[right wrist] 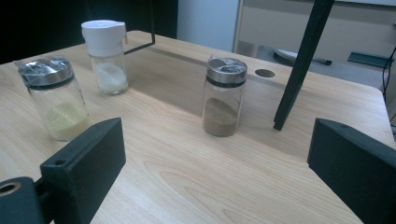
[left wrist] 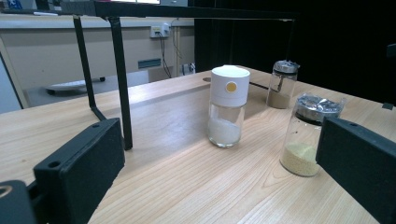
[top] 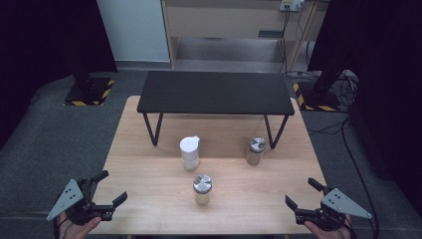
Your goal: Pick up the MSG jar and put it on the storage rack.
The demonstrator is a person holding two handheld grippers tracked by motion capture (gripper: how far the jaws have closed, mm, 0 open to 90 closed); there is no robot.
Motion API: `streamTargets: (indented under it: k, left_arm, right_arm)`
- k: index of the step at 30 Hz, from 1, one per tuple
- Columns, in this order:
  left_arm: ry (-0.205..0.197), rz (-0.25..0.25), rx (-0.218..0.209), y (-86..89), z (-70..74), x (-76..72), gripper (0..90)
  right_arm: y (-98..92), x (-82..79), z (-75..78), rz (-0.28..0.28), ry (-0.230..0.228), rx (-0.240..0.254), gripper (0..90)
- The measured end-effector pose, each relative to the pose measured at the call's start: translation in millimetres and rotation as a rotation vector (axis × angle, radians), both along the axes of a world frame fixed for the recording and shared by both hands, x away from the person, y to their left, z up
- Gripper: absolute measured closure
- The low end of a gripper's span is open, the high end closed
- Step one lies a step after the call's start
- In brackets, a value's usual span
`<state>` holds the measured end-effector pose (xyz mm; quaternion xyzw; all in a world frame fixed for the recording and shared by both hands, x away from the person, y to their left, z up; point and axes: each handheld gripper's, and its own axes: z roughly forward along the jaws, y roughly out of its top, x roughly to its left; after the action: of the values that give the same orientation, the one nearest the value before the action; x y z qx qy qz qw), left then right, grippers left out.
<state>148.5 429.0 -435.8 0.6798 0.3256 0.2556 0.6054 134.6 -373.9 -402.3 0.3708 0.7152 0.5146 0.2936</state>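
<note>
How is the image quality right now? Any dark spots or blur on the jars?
High view: dim, dark corners; white-capped jar brightest. Left gripper view: jars sharp, the black shelf shading the wooden table beneath. Right gripper view: brown-powder jar crisp, near jaws slightly soft.

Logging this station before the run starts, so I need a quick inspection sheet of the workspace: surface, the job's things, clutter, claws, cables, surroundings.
Surface: light wooden table, with a small round hole near the far edge.
Job's things: three upright jars, apart from one another: white-capped jar with white grains, steel-lidded jar with yellow powder, steel-lidded jar with brown powder.
Clutter: nothing seen on the table apart from a black shelf on thin legs at the back.
Claws: left claw and right claw both open, empty, at the near corners, clear of the jars.
Cables: several on the floor at far right.
Surroundings: grey floor, dark curtains, striped stand bases.
</note>
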Motion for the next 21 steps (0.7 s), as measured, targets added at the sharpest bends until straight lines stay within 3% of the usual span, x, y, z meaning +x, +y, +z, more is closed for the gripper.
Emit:
streamTargets:
  k: [8, 11, 21]
  left_arm:
    - [0.001, -0.004, 0.002, -1.0, 0.8, 0.7, 0.2]
    - [0.004, -0.004, -0.002, -1.5, 1.1, 1.3, 0.3]
    - [0.005, -0.019, 0.023, -8.9, 16.4, 4.6, 0.2]
  right_arm:
    - [-0.7, -0.4, 0.4, 0.001, 0.018, 0.003, 4.8]
    - [-2.5, -1.5, -1.8, -0.006, -0.001, 0.019, 4.9]
    - [-2.8, -0.7, -2.1, -0.003, 0.003, 0.022, 4.9]
